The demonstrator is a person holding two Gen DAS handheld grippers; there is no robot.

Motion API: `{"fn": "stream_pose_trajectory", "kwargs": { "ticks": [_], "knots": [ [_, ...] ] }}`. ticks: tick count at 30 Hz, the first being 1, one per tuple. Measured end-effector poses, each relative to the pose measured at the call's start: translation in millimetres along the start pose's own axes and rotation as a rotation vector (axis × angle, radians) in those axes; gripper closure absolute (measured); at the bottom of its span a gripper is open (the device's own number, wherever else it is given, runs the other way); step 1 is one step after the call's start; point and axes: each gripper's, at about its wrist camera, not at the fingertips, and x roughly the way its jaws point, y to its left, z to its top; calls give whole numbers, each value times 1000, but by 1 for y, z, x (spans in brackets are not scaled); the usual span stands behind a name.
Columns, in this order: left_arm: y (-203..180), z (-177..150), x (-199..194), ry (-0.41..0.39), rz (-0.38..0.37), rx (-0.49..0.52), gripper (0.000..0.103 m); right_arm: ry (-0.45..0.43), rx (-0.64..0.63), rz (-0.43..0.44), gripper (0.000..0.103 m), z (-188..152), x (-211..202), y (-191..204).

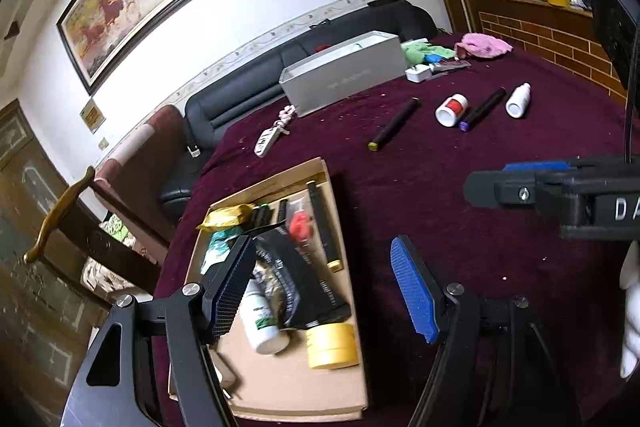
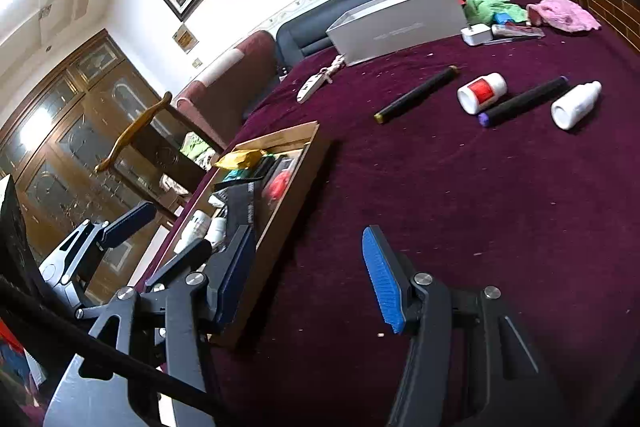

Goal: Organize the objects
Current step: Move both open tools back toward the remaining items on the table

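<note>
Lying on the maroon table, a shallow cardboard tray holds a jumble: a yellow tape roll at its near end, a white bottle beside it, a black pouch across the middle, a red item and a yellow packet toward the far end. Out on the cloth past the tray lie things not yet gathered: a black tube with a yellow end, a white jar with a red label on its side, a second black tube with a purple end, and a white dropper bottle, all in a loose row and apart from one another. A white key fob rests near a long grey box, with green and pink cloths beyond it. The left gripper hovers over the tray's near end, jaws apart with nothing between them. The right gripper hangs over bare cloth just beside the tray, its jaws likewise apart and empty.
</note>
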Motion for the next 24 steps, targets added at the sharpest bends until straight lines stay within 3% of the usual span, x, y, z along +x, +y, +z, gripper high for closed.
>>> {"fn": "stream_pose_trajectory", "kwargs": {
  "ticks": [11, 24],
  "knots": [
    [-41, 19, 12, 24, -37, 81, 39, -55, 64, -47, 45, 19, -27, -47],
    [-86, 33, 44, 91, -101, 152, 39, -59, 124, -113, 45, 48, -41, -96]
  ]
}}
